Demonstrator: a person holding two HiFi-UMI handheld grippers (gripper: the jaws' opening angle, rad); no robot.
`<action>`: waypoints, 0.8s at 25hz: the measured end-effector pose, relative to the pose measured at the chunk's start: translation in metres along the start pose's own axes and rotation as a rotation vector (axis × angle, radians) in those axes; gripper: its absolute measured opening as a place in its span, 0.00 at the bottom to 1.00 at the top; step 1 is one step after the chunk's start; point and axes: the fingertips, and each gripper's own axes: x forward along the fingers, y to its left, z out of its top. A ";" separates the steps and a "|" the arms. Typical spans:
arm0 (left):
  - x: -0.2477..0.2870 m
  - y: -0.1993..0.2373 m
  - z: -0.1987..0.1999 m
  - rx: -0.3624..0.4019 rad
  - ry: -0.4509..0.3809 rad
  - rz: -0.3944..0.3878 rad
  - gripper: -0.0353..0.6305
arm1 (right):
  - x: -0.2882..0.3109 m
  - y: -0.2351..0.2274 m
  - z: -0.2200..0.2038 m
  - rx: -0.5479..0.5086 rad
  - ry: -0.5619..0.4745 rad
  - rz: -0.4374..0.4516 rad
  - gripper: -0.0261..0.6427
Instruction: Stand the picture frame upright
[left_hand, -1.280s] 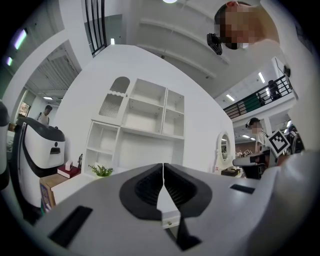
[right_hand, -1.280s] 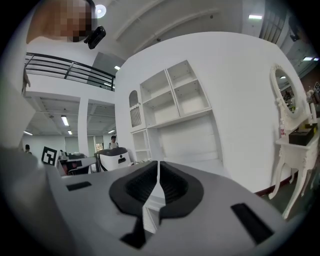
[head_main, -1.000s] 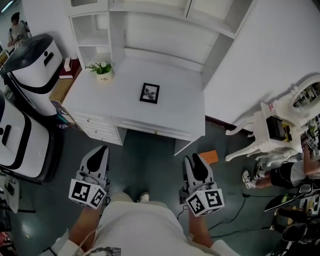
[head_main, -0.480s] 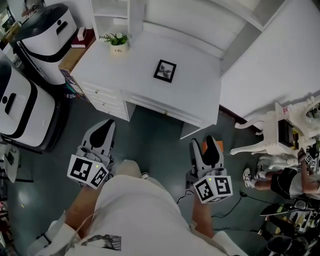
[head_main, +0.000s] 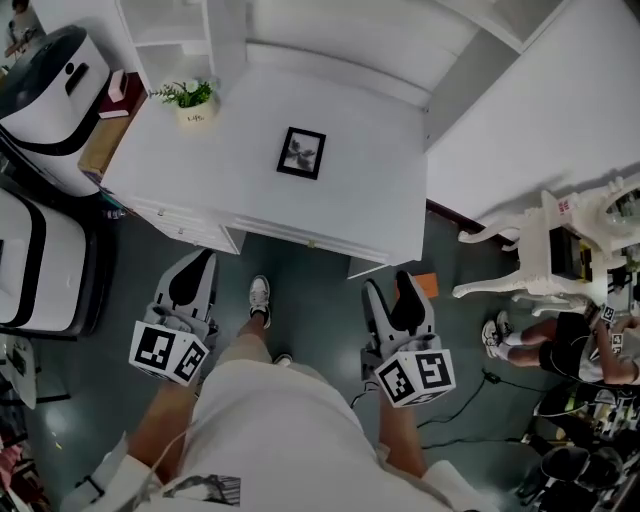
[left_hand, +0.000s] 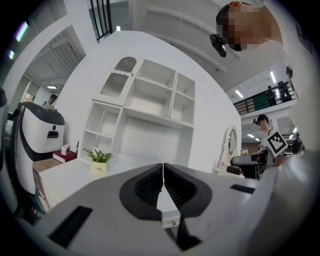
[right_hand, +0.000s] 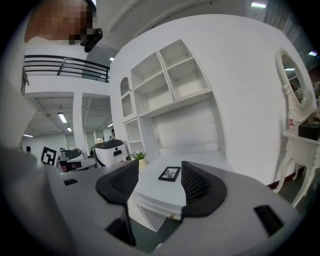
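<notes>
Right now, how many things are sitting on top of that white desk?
2. A small potted plant stands at the back left corner of the desk, and a black picture frame lies flat near the middle. The shelf cubbies behind may hide more.

One picture frame (head_main: 301, 153), one potted plant (head_main: 190, 100), two tools (head_main: 200, 262) (head_main: 389, 288)

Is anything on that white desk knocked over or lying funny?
Yes. The picture frame lies flat on its back on the white desk, with the photo facing up. A frame like that normally stands up. The little potted plant stands upright, and nothing looks spilled or broken.
</notes>
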 end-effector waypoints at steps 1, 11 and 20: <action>0.017 0.006 -0.002 -0.005 0.011 -0.012 0.09 | 0.013 -0.006 0.002 0.003 0.008 -0.010 0.43; 0.174 0.086 -0.015 -0.046 0.100 -0.114 0.09 | 0.178 -0.030 0.011 0.072 0.098 -0.031 0.42; 0.279 0.118 -0.055 -0.096 0.209 -0.254 0.09 | 0.257 -0.037 -0.008 0.214 0.150 -0.106 0.36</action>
